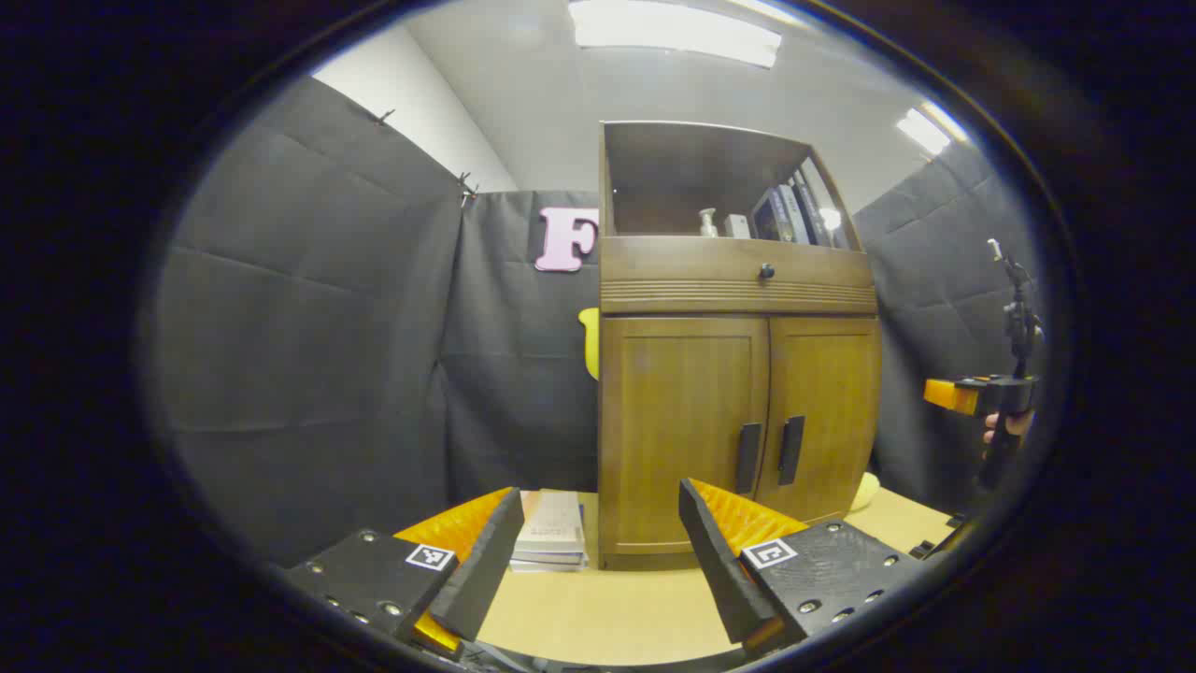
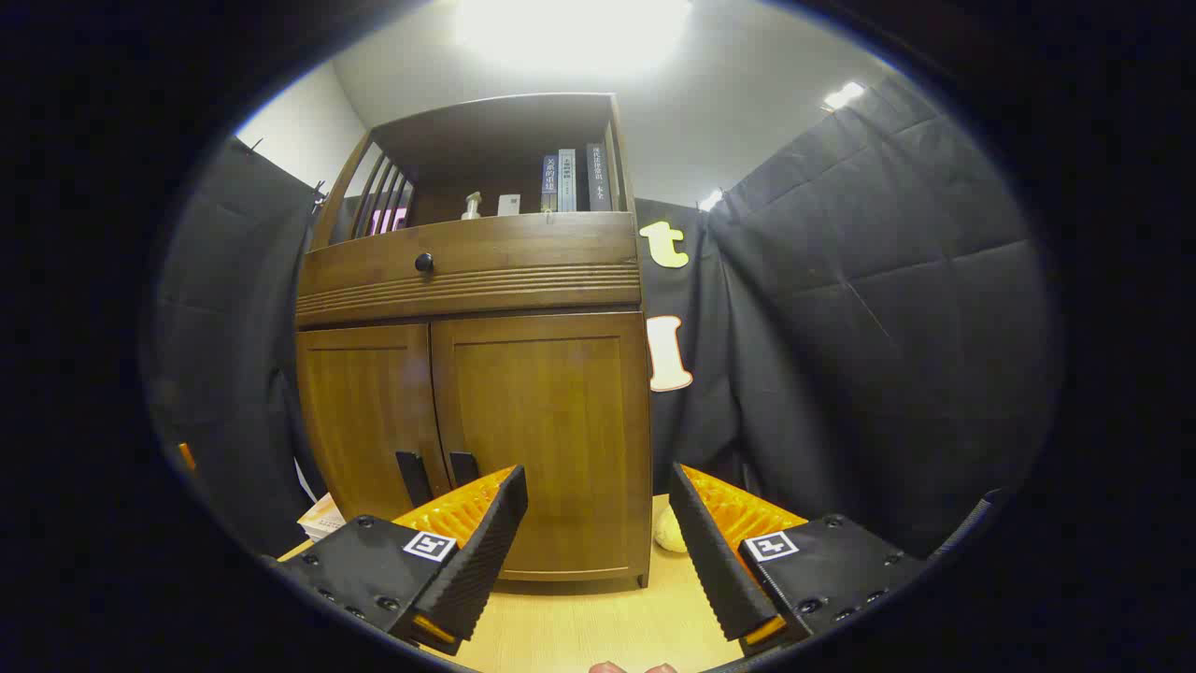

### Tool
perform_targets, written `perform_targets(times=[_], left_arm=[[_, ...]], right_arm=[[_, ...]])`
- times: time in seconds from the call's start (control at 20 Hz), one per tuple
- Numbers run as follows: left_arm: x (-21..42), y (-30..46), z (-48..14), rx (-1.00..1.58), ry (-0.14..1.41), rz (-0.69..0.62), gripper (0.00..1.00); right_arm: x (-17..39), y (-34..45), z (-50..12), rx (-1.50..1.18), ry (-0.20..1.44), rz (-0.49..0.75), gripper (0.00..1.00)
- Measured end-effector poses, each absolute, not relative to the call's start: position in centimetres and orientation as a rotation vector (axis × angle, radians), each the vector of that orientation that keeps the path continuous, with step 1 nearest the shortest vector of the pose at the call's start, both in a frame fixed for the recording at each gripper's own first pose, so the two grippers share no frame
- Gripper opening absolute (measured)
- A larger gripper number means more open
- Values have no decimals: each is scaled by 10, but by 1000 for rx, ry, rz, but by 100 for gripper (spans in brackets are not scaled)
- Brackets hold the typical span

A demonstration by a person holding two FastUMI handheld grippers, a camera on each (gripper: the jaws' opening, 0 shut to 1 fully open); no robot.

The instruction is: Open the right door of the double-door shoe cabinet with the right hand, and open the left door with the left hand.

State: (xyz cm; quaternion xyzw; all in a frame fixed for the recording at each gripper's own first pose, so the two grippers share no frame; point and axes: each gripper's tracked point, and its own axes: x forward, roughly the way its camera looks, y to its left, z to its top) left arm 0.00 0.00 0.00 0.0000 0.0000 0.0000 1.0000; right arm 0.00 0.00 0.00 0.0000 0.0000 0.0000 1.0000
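The wooden shoe cabinet (image 1: 738, 393) stands on the table with both doors closed. Its left door (image 1: 677, 430) and right door (image 1: 827, 411) each carry a dark vertical handle, the left handle (image 1: 747, 458) and the right handle (image 1: 790, 450), at the middle seam. My left gripper (image 1: 598, 551) is open, well short of the cabinet front. In the right gripper view the cabinet (image 2: 476, 393) has its right door (image 2: 547, 439) and both handles (image 2: 411, 479) (image 2: 463, 467) low down. My right gripper (image 2: 598, 528) is open, apart from the door. The other gripper (image 1: 981, 397) hovers at far right, held by a hand.
A stack of books (image 1: 553, 542) lies on the wooden table (image 1: 598, 617) left of the cabinet. A pale round object (image 2: 669, 531) sits at the cabinet's right foot. Above the doors are a drawer with a knob (image 1: 766, 272) and a shelf with books (image 2: 575, 179). Black cloth walls surround the booth.
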Motion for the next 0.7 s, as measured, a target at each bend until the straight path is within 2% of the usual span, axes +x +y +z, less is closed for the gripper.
perform_targets(times=[0.05, 0.65, 0.7], left_arm=[[1, -7, -4, -7, 5, -24, 96], [3, -22, -52, -33, 81, -43, 96], [4, -21, -56, -23, 92, -42, 96]], right_arm=[[0, 2, -3, 4, 7, -2, 98], [-9, 20, -11, 4, 84, 32, 95], [-8, 23, -11, 3, 85, 39, 92]])
